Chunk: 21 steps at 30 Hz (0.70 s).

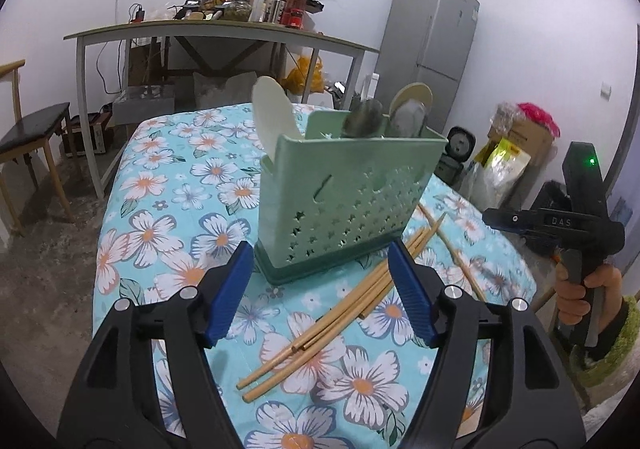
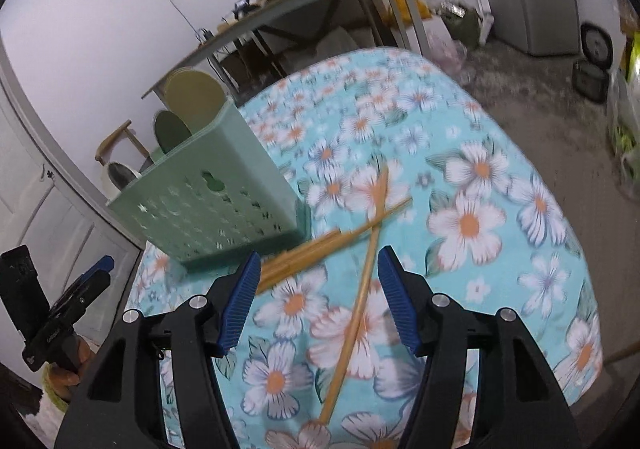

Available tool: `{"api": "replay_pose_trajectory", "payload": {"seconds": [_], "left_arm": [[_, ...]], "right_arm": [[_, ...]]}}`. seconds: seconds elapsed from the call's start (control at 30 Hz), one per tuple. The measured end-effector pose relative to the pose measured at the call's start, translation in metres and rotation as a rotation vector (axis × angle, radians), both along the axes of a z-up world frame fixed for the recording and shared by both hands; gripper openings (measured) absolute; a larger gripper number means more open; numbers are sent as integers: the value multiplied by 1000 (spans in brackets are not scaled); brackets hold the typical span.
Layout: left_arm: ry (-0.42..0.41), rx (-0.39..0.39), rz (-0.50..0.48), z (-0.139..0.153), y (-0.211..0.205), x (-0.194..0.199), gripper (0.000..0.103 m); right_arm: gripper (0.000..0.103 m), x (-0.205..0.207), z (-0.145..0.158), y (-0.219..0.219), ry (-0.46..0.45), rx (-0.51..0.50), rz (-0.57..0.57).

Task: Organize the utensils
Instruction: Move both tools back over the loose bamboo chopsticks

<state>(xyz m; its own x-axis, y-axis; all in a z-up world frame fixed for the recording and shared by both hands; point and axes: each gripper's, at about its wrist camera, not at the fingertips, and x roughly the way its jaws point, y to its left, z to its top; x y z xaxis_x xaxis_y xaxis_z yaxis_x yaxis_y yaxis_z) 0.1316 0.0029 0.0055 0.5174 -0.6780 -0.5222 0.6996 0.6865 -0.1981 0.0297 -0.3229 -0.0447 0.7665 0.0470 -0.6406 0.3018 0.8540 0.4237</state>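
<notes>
I had both claws over the floral tablecloth [image 1: 168,185], the green utensil caddy [image 1: 344,205] standing at twelve o'clock with spoons and paddles already in it. Loose chopsticks [image 1: 320,329] lay fanned at its foot, spilling toward five o'clock. My call: take one stick near its middle, square to the pads, so it wouldn't pivot on the lift. The left gripper [image 1: 320,289] sat well parted, straddling the bundle and gripping nothing. The right gripper [image 2: 316,293] was likewise apart and empty, a single chopstick [image 2: 356,329] running between its pads.
</notes>
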Motion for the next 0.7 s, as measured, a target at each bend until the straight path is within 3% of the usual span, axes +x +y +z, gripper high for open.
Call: {"api": "replay_pose_trajectory", "payload": {"seconds": [0.33, 0.7], "left_arm": [[-16, 57, -16, -3, -16, -8, 67], [-12, 75, -17, -4, -22, -7, 67]], "right_arm": [[60, -7, -23, -6, 48, 54, -8], [60, -5, -27, -8, 56, 66, -1]]}}
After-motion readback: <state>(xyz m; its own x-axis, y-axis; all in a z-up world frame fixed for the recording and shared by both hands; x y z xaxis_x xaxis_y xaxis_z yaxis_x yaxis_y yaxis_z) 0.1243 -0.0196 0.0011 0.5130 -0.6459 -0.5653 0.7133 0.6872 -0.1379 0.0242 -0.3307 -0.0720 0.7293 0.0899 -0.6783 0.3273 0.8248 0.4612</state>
